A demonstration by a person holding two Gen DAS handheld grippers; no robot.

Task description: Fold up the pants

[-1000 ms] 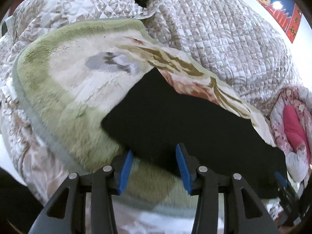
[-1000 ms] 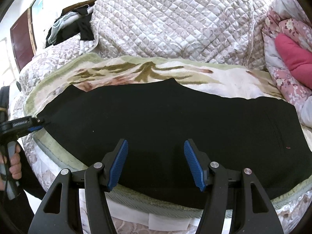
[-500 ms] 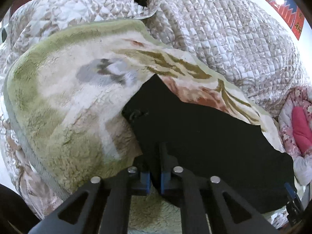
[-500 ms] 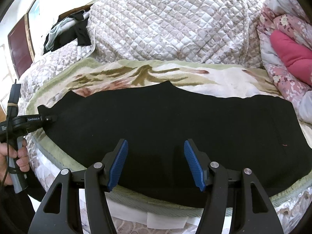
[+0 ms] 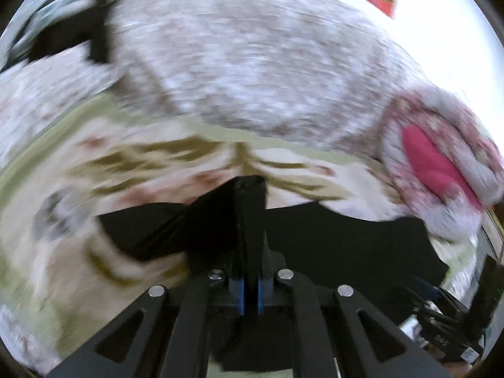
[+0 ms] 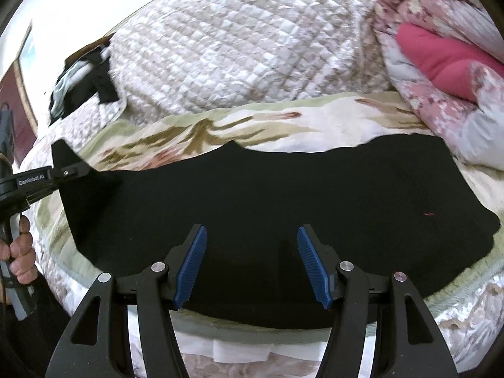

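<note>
Black pants (image 6: 267, 195) lie spread across a flowered plush blanket (image 6: 220, 126) on the bed. My left gripper (image 5: 250, 293) is shut on the pants' left end (image 5: 249, 214) and holds it lifted off the blanket; the left wrist view is blurred. In the right wrist view the left gripper (image 6: 67, 171) shows at the far left with the raised black corner (image 6: 63, 154) in it. My right gripper (image 6: 252, 264) is open and empty, its blue pads (image 6: 192, 261) hovering over the near edge of the pants at the middle.
A quilted beige bedspread (image 6: 236, 56) is heaped behind the blanket. A pink flowered duvet with a red pillow (image 6: 441, 60) lies at the right. Dark clothes (image 6: 85, 82) are piled at the back left. The bed's front edge (image 6: 252, 343) runs below the right gripper.
My left gripper closed on the pants' left end, lifted it and swung right toward the middle. The right gripper stayed open over the near edge.
</note>
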